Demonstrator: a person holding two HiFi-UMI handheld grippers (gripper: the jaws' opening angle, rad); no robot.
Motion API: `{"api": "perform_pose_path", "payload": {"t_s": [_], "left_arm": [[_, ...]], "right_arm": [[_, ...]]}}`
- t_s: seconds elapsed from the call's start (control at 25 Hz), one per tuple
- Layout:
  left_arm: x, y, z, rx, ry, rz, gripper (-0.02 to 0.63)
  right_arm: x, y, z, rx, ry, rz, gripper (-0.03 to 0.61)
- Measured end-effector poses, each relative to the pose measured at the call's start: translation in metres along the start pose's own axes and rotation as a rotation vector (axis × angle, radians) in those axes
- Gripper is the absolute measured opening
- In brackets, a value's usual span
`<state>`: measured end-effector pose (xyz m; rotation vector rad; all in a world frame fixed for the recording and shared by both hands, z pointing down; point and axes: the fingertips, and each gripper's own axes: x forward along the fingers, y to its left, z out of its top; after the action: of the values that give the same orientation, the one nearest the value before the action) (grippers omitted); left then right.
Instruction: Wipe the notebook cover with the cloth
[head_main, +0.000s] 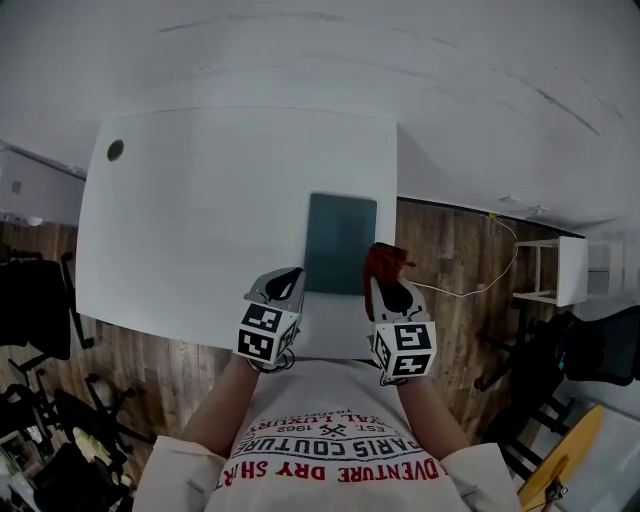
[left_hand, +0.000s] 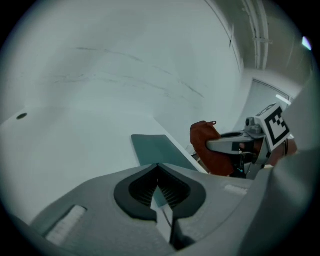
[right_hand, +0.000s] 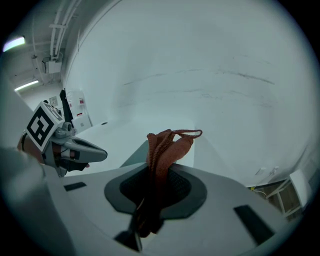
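Left tongs (head_main: 288, 278) first: tips pinched together, nothing between them, hovering over the near edge of the white bench (head_main: 190, 220). Just ahead of them and a touch to the right lies the dark teal notebook (head_main: 340, 243), flat, cover up, close to the bench's right edge. Across to the right tongs (head_main: 383, 285): clamped tight on the rust-brown cloth (head_main: 384, 260), which sticks out beyond the tips in a bunched fold, right by the notebook's near right corner. Whether the cloth touches the cover, I can't tell.
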<state>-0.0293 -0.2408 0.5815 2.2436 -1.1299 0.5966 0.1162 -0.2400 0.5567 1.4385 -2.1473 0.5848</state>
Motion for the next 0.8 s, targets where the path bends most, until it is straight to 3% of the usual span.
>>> {"api": "perform_pose_path", "payload": {"t_s": [0.36,0.56,0.8], "left_arm": [[0.030,-0.004,-0.046,-0.018,0.138,-0.094,0.009],[0.035,-0.004,-0.050,0.002,0.167,-0.115,0.009],[0.036,-0.001,-0.051,-0.073,0.165,-0.160,0.009]], "right_arm": [[0.032,-0.003,-0.010,0.021,0.038,-0.022,0.077],[0.051,0.011,-0.004,-0.006,0.045,0.002,0.077],[0.088,0.030,0.021,-0.058,0.038,0.061,0.077]]}}
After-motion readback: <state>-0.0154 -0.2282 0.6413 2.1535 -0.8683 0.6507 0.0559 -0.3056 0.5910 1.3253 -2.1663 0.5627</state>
